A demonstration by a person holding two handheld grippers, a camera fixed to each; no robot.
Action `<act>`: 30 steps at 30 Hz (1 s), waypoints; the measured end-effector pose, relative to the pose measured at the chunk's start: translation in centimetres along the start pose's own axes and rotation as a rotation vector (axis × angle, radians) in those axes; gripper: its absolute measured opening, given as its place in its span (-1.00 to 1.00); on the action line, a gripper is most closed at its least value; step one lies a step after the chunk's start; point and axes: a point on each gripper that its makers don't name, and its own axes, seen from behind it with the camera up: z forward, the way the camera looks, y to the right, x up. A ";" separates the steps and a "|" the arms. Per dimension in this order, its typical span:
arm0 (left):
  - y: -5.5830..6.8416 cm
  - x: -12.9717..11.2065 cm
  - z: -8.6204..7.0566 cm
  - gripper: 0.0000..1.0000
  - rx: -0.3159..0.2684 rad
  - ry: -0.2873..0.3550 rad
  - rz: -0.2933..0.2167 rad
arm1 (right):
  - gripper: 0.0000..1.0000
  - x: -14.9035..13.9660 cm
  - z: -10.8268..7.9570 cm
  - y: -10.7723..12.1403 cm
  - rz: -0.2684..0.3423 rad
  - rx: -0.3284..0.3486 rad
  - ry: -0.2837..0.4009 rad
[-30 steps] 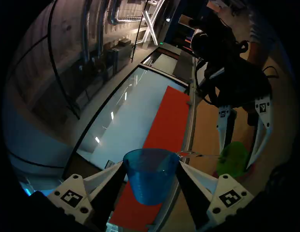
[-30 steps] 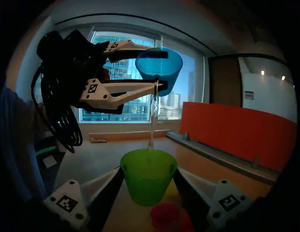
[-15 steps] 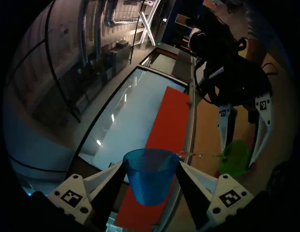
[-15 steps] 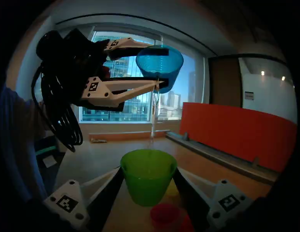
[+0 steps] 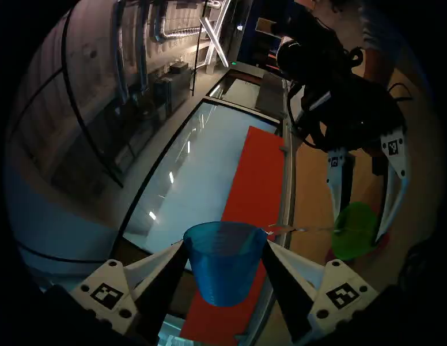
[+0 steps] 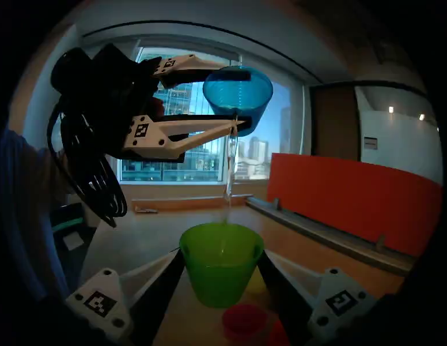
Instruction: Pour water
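- The left gripper [image 6: 243,98] is held high in front of the window [image 6: 183,164]. Both fingers are clamped on a blue plastic cup [image 6: 238,95], one finger above the other, and the cup is tipped well over.
- A thin stream of water [image 6: 229,173] leaves the blue cup's rim beside the lower finger. It falls straight down into the cup below.
- The right gripper [image 6: 222,256] sits low over the wooden tabletop [image 6: 137,242]. Its two fingers press on either side of a green plastic cup [image 6: 220,268], which stands upright with its mouth open to the stream.
- In the left gripper view the green cup lies well off to one side, with the water running as a fine thread between the two rims.
- A small red cup [image 6: 243,323] sits just in front of and below the green one. A yellow shape [image 6: 257,282] shows behind it, possibly another cup, but too little of it is visible to tell.
- An orange-red partition [image 6: 362,196] runs along the far edge of the table.
- A coil of black cable [image 6: 91,179] hangs from the left gripper's handle, beside a blue sleeve [image 6: 22,230].
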 end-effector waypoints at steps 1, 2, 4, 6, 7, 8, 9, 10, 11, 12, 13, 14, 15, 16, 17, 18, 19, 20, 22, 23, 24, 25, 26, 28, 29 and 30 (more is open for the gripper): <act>0.0 0.0 0.0 0.72 0.000 -0.001 0.005 | 0.80 0.0 0.0 0.0 0.000 0.001 0.000; 0.0 0.0 0.1 0.72 0.000 -0.002 0.010 | 0.80 0.0 0.0 0.0 0.000 0.001 0.000; 0.1 0.0 0.1 0.72 -0.002 -0.003 0.022 | 0.80 0.0 0.0 0.0 0.000 0.001 0.001; 0.1 0.1 0.1 0.72 -0.004 -0.003 0.032 | 0.80 0.0 0.1 0.0 0.000 0.000 0.002; 0.1 0.1 0.1 0.72 -0.004 -0.003 0.036 | 0.80 0.0 0.1 0.1 0.000 -0.001 0.003; 0.1 0.2 0.1 0.72 -0.005 -0.003 0.040 | 0.80 0.0 0.1 0.1 0.000 -0.001 0.004; 0.1 0.3 0.1 0.72 -0.005 -0.002 0.044 | 0.80 0.1 0.1 0.1 0.000 -0.002 0.004; 0.1 0.3 0.1 0.72 -0.006 -0.001 0.046 | 0.80 0.1 0.1 0.1 0.001 -0.002 0.004; 0.1 0.4 0.1 0.72 -0.007 0.000 0.049 | 0.79 0.1 0.1 0.1 0.001 -0.002 0.004; 0.1 0.4 0.1 0.72 -0.007 0.000 0.053 | 0.79 0.1 0.1 0.2 0.000 -0.003 0.004; 0.0 0.5 0.1 0.72 -0.008 0.000 0.058 | 0.80 0.1 0.1 0.2 0.000 -0.003 0.004; 0.0 0.5 0.1 0.72 -0.008 0.000 0.062 | 0.80 0.1 0.1 0.2 0.000 -0.003 0.004; -0.1 0.5 0.1 0.72 -0.007 -0.001 0.068 | 0.80 0.1 0.1 0.2 0.000 -0.003 0.004; -0.2 0.5 0.1 0.72 -0.007 -0.002 0.073 | 0.80 0.1 0.1 0.2 -0.001 -0.004 0.004; -0.3 0.6 0.2 0.72 -0.006 -0.002 0.078 | 0.80 0.2 0.1 0.2 -0.001 -0.004 0.004; -0.4 0.6 0.2 0.72 -0.006 -0.004 0.083 | 0.80 0.2 0.1 0.2 -0.001 -0.004 0.005; -0.4 0.6 0.3 0.72 -0.006 -0.005 0.088 | 0.80 0.2 0.1 0.2 -0.001 -0.004 0.005; -0.4 0.6 0.4 0.72 -0.005 -0.006 0.092 | 0.80 0.3 0.1 0.2 -0.002 -0.005 0.005; -0.4 0.6 0.5 0.72 -0.007 -0.008 0.101 | 0.80 0.3 0.1 0.2 -0.002 -0.004 0.006; -0.4 0.6 0.5 0.72 -0.008 -0.009 0.105 | 0.80 0.3 0.1 0.1 -0.002 -0.004 0.007; -0.3 0.7 0.6 0.72 -0.008 -0.010 0.110 | 0.79 0.4 0.1 0.1 -0.002 -0.004 0.007; -0.3 0.7 0.6 0.72 -0.008 -0.010 0.113 | 0.79 0.4 0.1 0.1 -0.003 -0.004 0.008; -0.2 0.7 0.7 0.72 -0.008 -0.010 0.117 | 0.79 0.4 0.1 0.1 -0.003 -0.003 0.008; -0.2 0.8 0.7 0.72 -0.008 -0.011 0.125 | 0.80 0.4 0.1 0.0 -0.004 -0.003 0.008; -0.2 0.8 0.7 0.72 -0.008 -0.011 0.130 | 0.80 0.5 0.1 0.0 -0.004 -0.003 0.008; -0.3 0.8 0.7 0.72 -0.008 -0.011 0.136 | 0.79 0.5 0.1 0.0 -0.005 -0.003 0.009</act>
